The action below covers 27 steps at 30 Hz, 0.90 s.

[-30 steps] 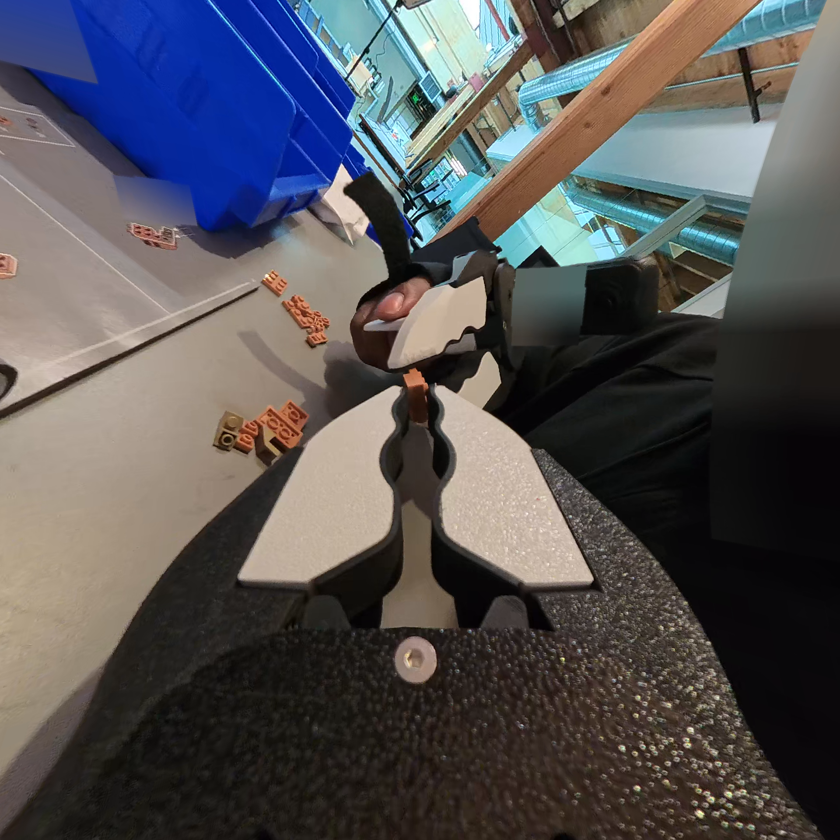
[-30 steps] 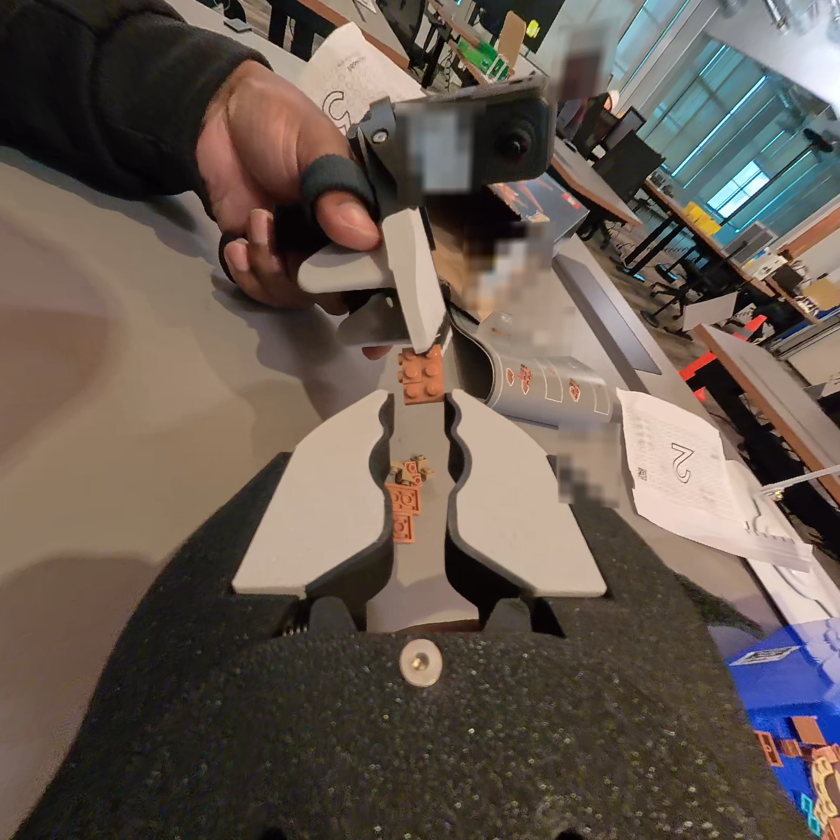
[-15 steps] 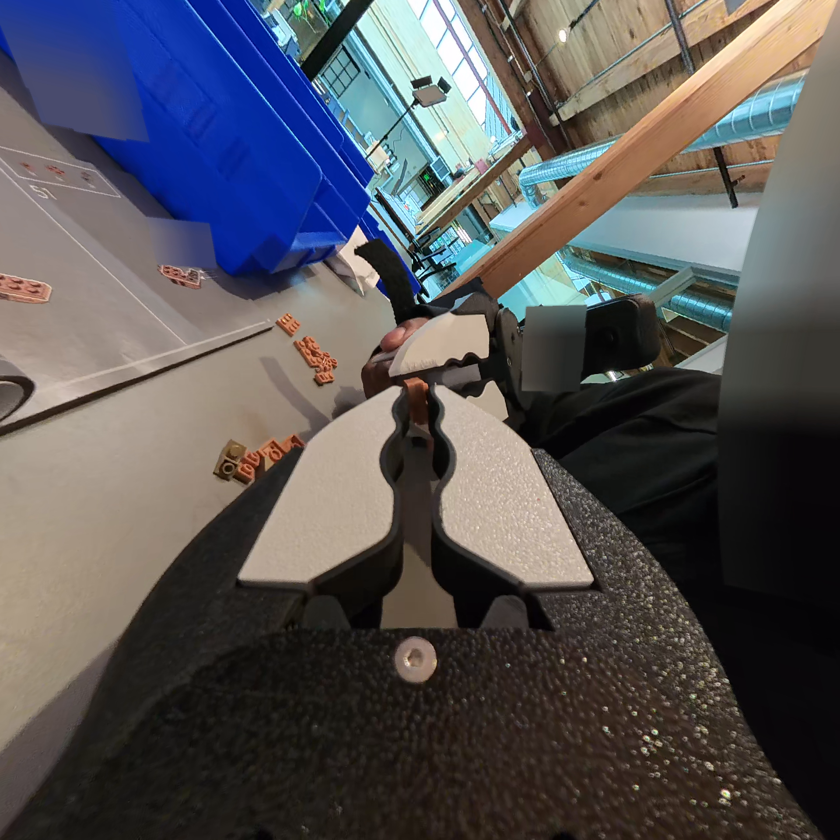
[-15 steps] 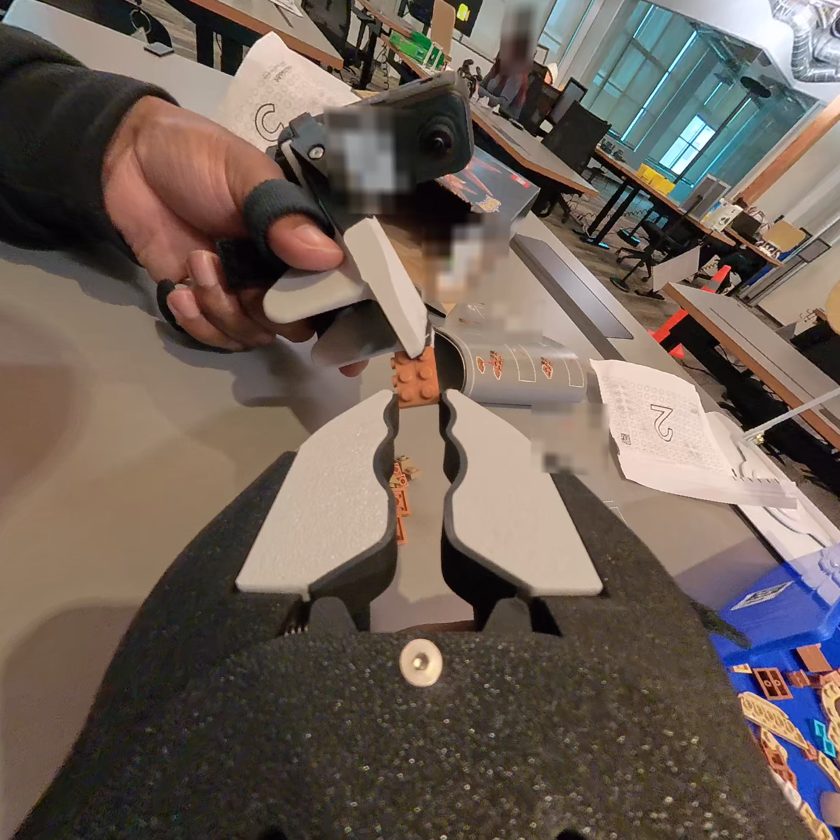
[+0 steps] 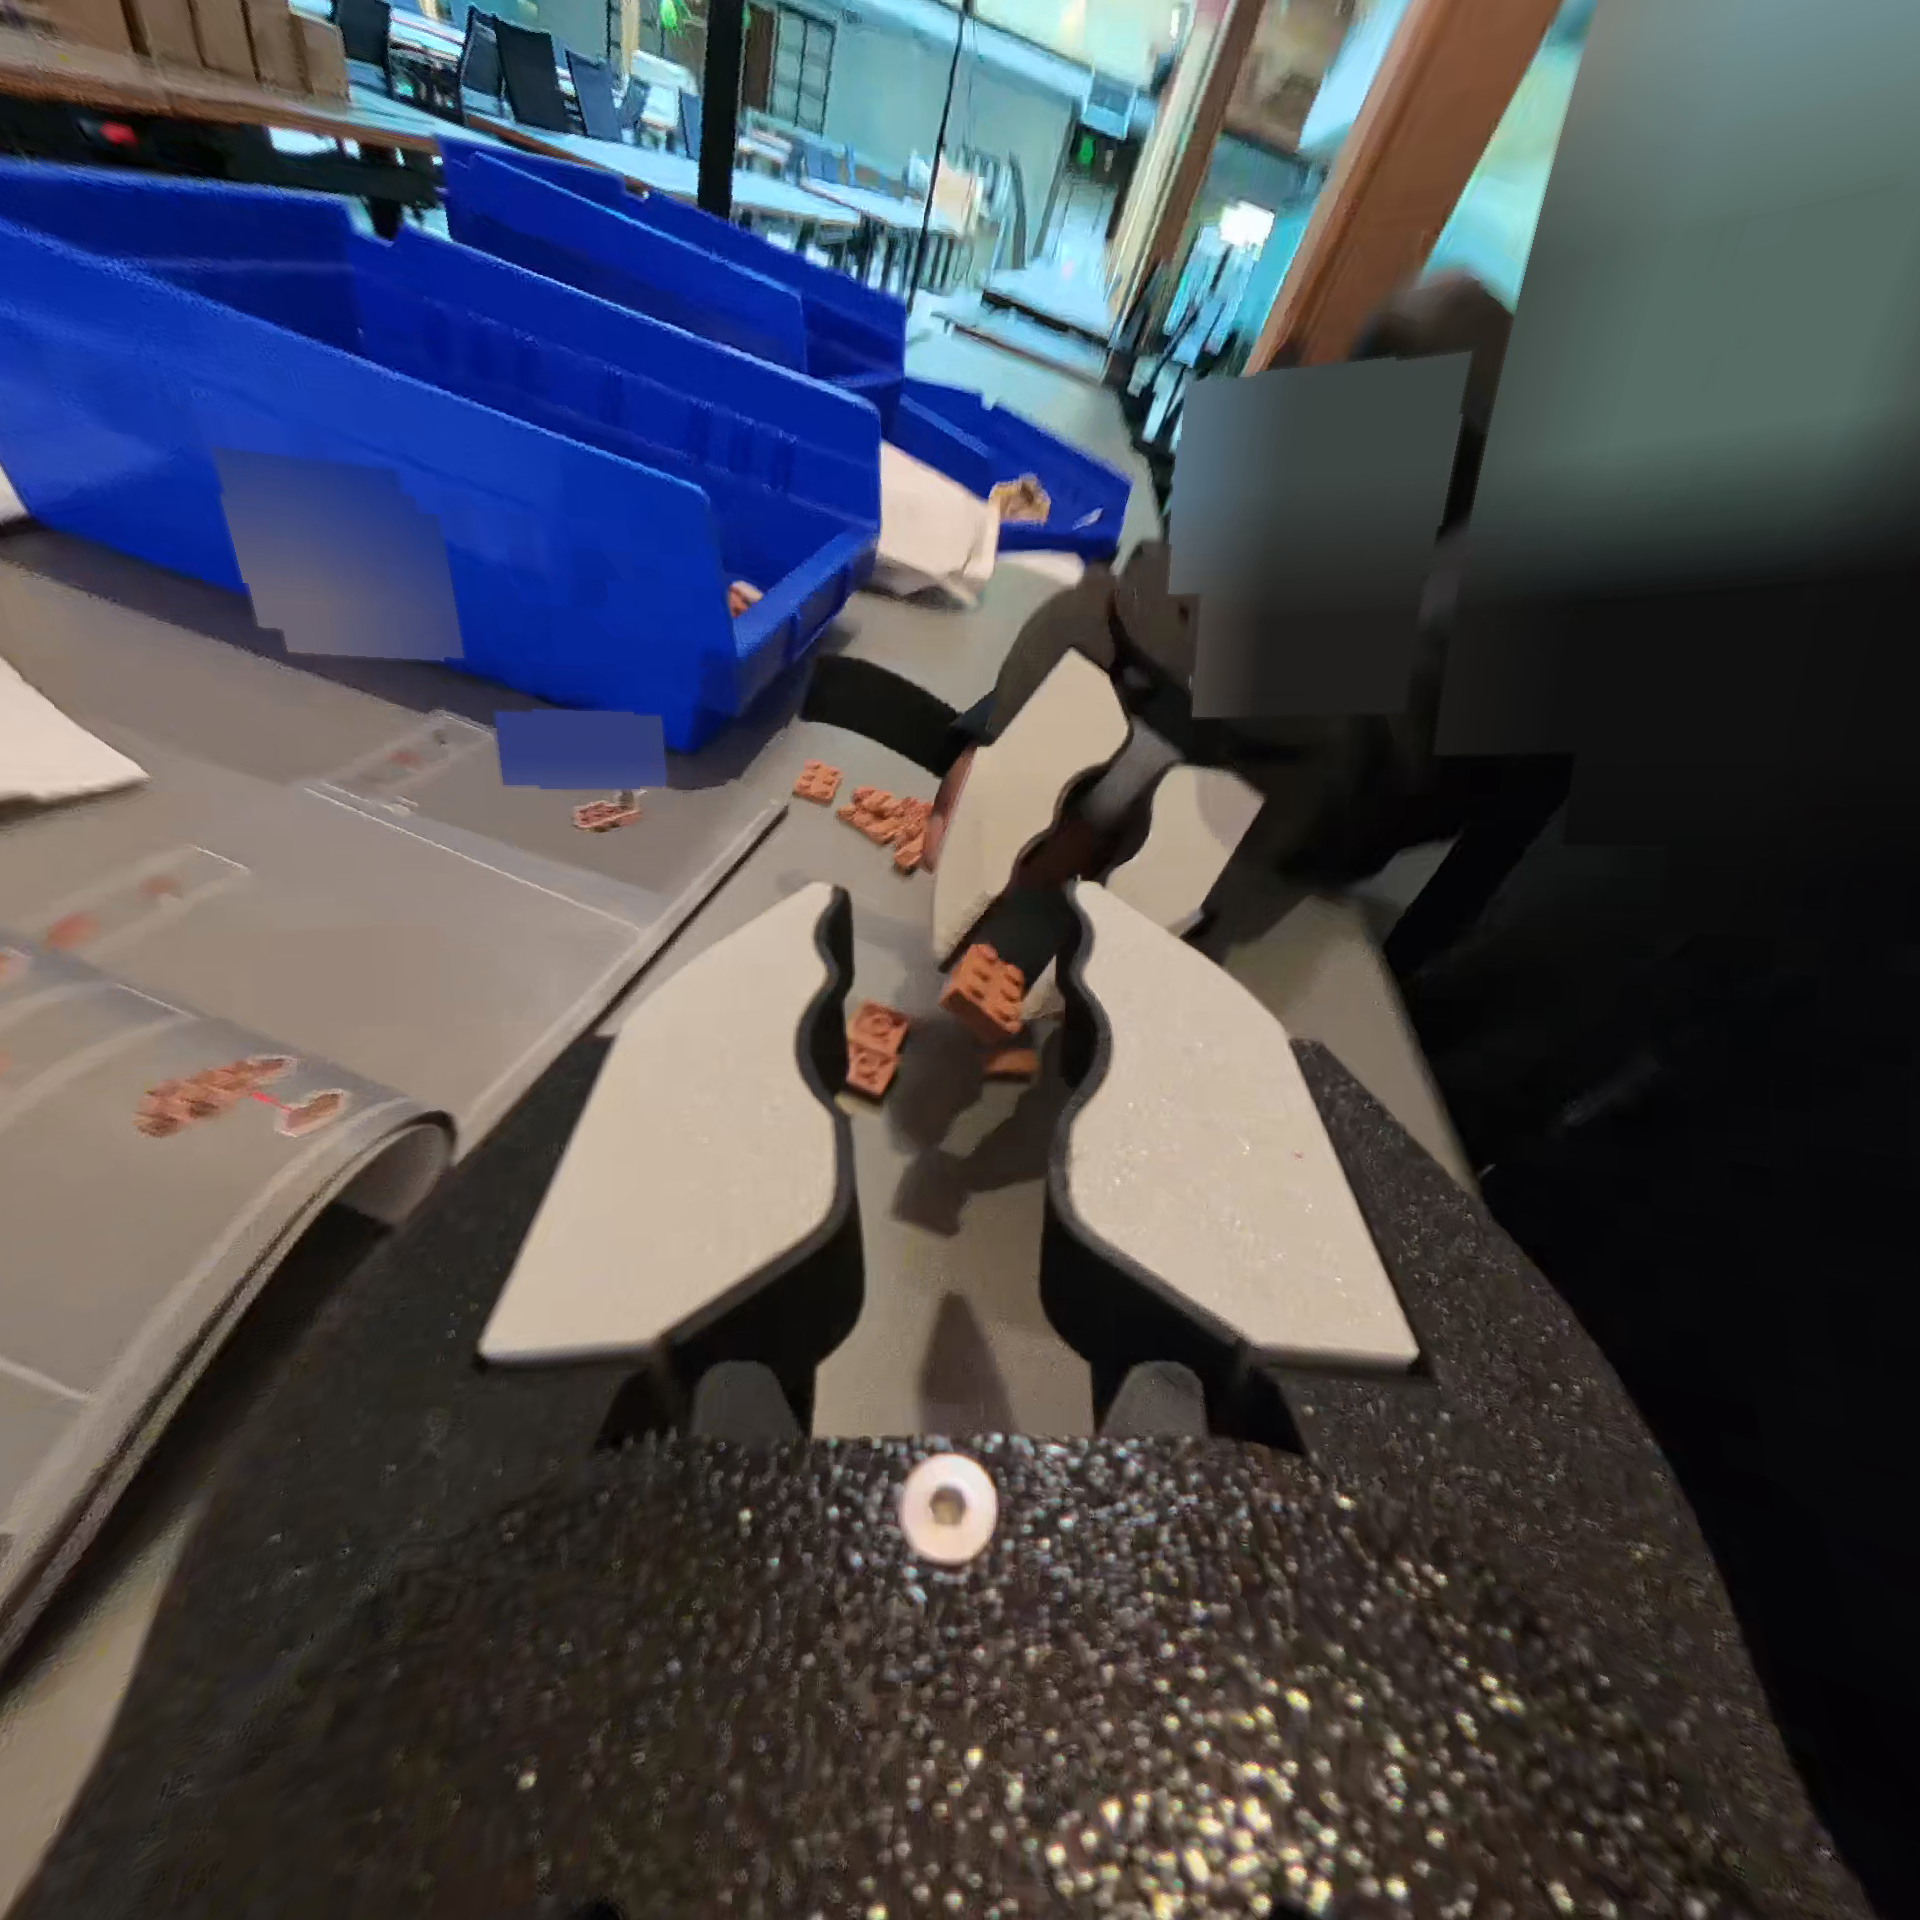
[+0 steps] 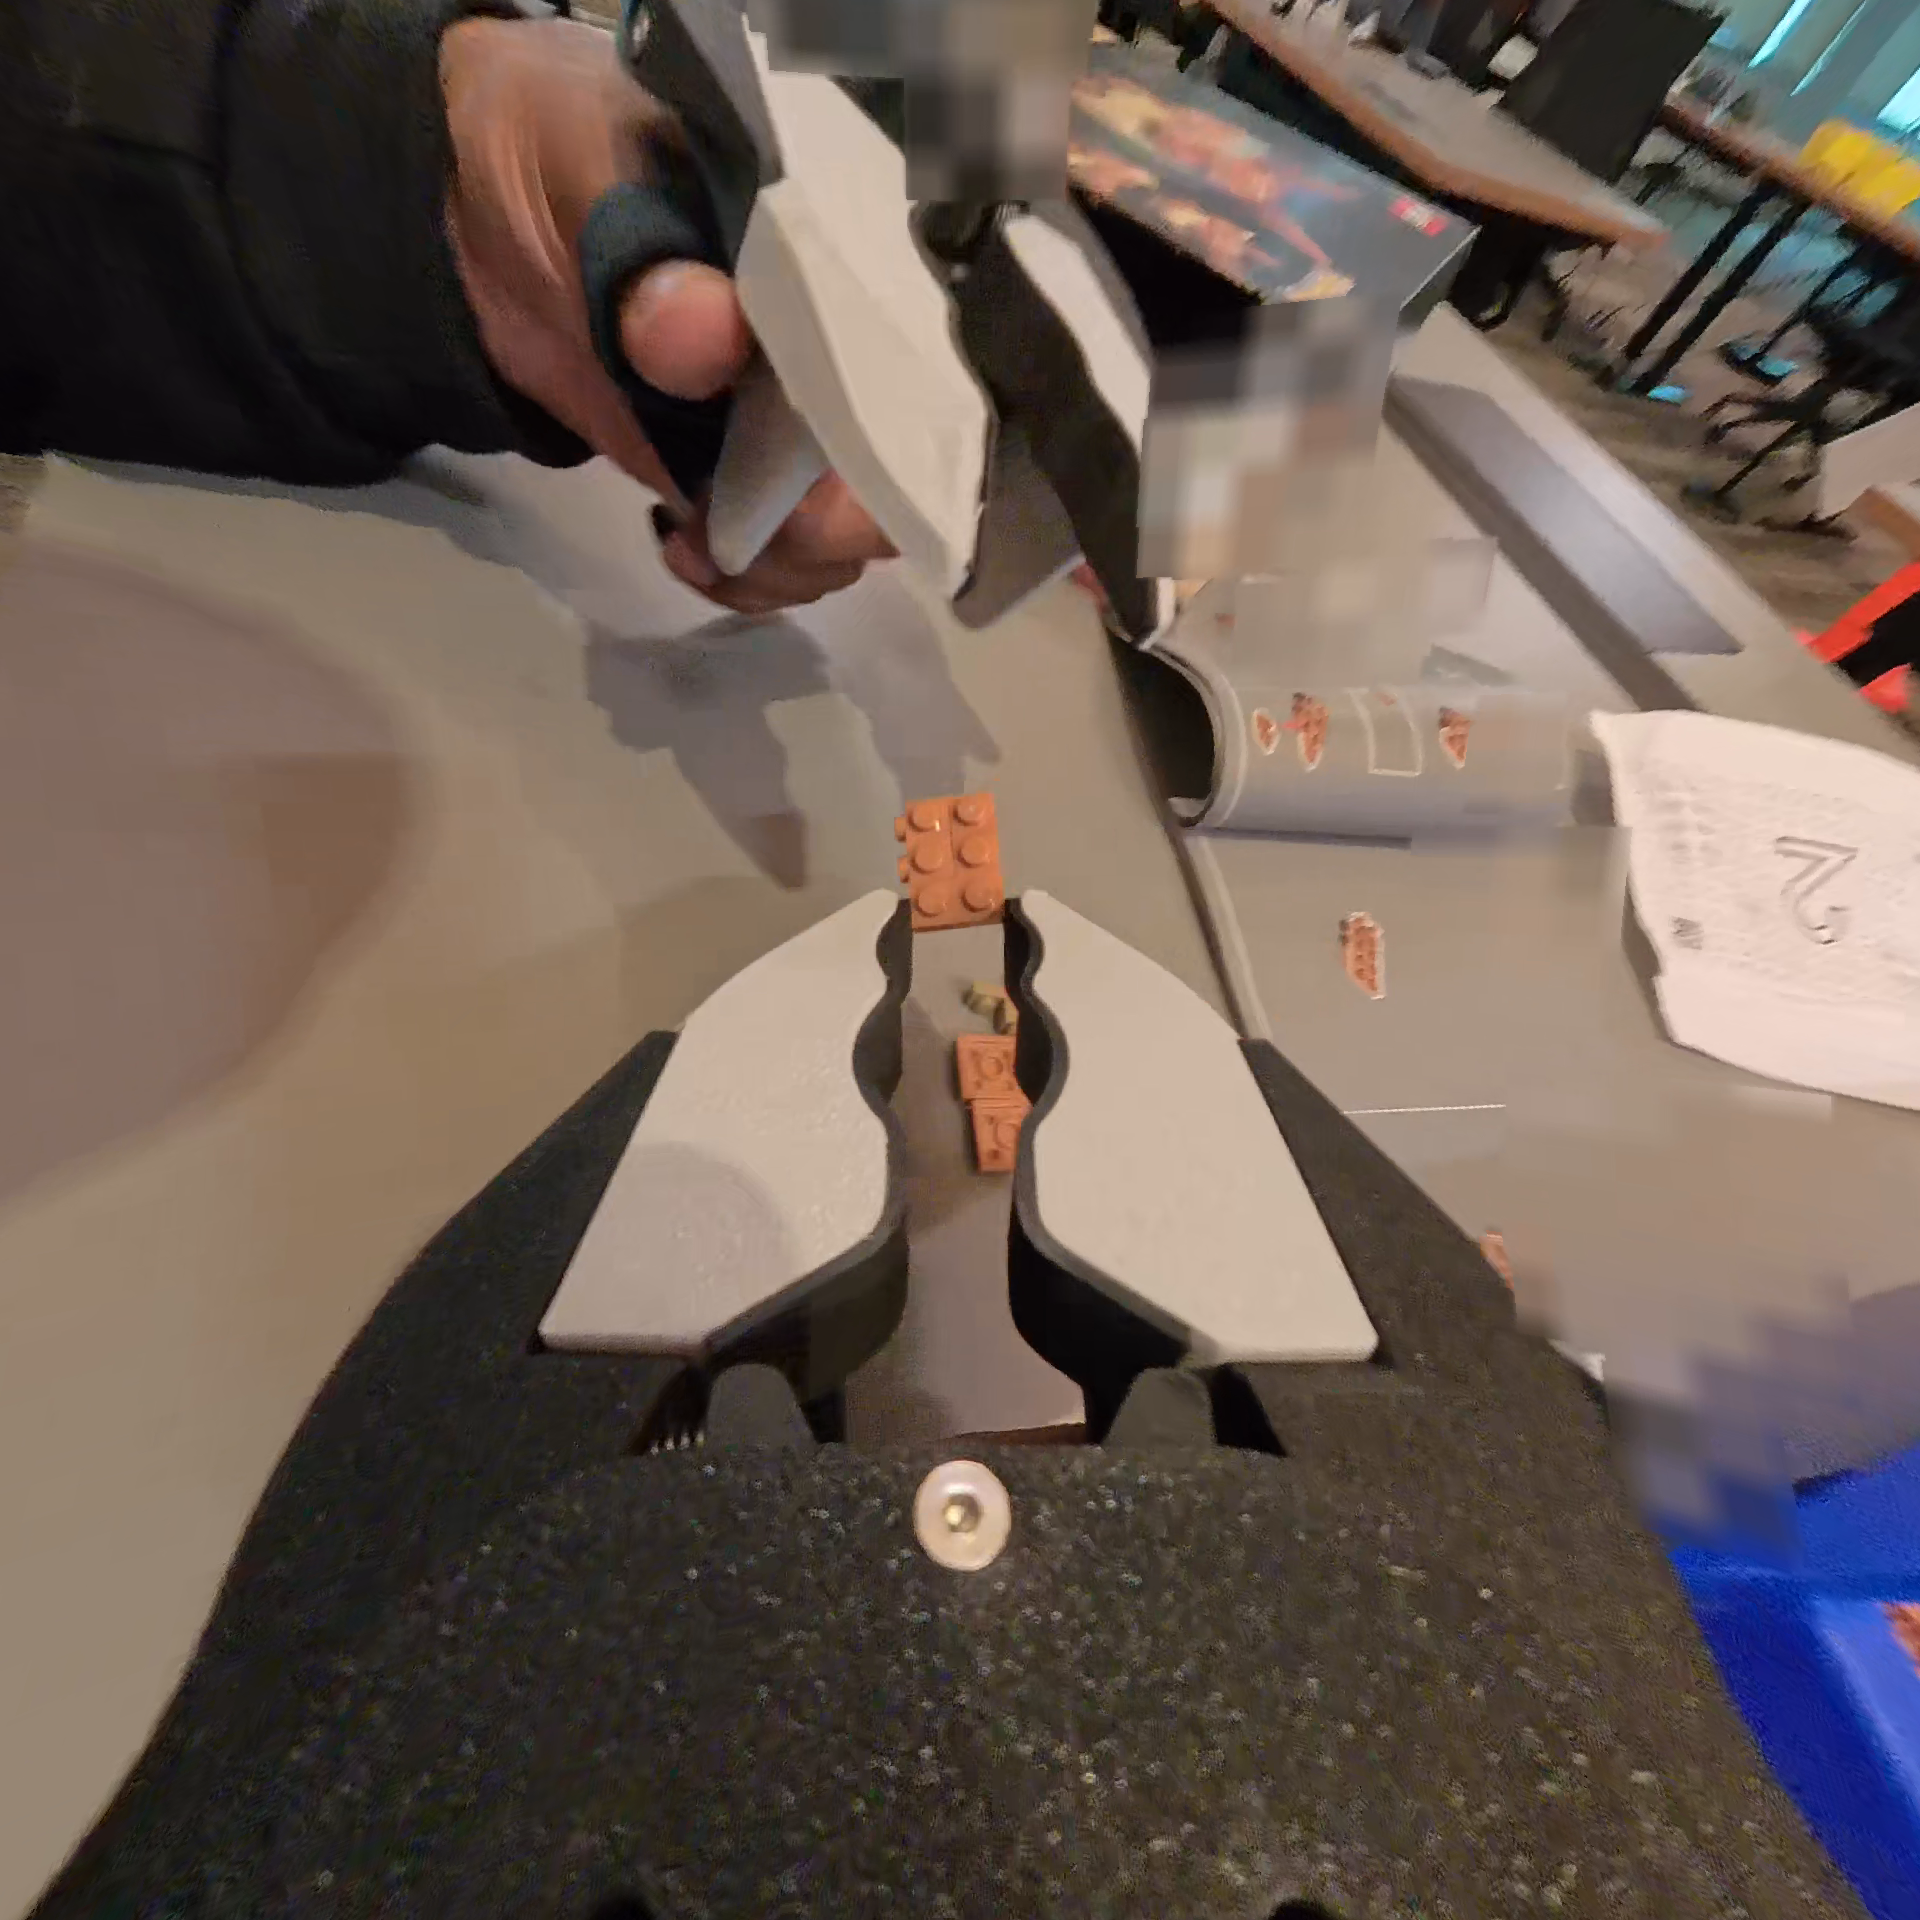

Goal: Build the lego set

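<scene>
The left gripper has let go of the orange brick assembly and spread its jaws since half a second ago; the right gripper now holds it alone.

In the left wrist view, centre frame, the left gripper's fingers stand wide apart with nothing pressed between them; under the gap two flat orange plates lie on the grey table. The right gripper shows just beyond, at right of centre, with the studded orange brick assembly at its tips. In the right wrist view the narrow jaws pinch the lower edge of that assembly, centre frame, both pads against its sides. The left gripper and the hand holding it sit upper left, lifted clear of the assembly. Blue bins fill the upper left of the left wrist view; more loose orange pieces lie beside them.
</scene>
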Each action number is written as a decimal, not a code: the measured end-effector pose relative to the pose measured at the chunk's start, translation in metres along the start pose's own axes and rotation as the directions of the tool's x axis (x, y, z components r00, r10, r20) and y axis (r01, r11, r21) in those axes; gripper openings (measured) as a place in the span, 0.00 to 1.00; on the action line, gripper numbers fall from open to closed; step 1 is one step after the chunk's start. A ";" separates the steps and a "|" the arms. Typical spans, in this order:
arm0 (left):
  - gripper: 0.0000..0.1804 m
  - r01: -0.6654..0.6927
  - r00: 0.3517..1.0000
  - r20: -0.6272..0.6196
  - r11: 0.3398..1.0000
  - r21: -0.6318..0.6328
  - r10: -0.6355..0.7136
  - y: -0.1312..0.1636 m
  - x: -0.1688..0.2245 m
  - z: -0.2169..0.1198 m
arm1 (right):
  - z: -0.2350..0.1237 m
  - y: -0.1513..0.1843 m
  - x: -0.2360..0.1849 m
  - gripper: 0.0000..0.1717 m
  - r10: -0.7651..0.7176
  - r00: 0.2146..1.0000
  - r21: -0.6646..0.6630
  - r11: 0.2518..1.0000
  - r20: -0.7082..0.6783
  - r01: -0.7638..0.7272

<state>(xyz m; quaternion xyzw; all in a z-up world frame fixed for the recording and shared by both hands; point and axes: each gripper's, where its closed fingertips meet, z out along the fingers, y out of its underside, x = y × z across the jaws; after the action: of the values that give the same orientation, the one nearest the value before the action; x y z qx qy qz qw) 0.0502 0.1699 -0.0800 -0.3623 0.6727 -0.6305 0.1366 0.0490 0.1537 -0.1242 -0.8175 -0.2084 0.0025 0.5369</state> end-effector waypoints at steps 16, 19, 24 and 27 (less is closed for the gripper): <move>0.17 -0.434 0.900 -0.075 0.860 -0.268 0.430 0.055 0.015 0.022 | 0.000 0.015 -0.023 0.10 0.151 0.959 -0.082 0.987 0.240 -0.135; 0.16 -0.447 0.894 -0.094 0.853 -0.269 0.438 0.056 0.019 0.023 | 0.000 0.014 -0.024 0.10 0.156 0.956 -0.078 0.987 0.249 -0.141; 0.12 -0.470 0.881 -0.095 0.842 -0.264 0.463 0.057 0.021 0.025 | -0.002 0.012 -0.025 0.10 0.161 0.950 -0.063 0.987 0.268 -0.150; 0.10 -0.481 0.876 -0.099 0.836 -0.264 0.472 0.057 0.023 0.026 | -0.003 0.012 -0.025 0.10 0.165 0.947 -0.059 0.986 0.275 -0.154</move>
<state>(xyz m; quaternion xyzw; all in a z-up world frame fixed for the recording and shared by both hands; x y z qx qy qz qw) 0.0330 0.1318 -0.1324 -0.1899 0.8259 -0.4802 0.2265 0.0308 0.1389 -0.1388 -0.8329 -0.2153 0.1571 0.4850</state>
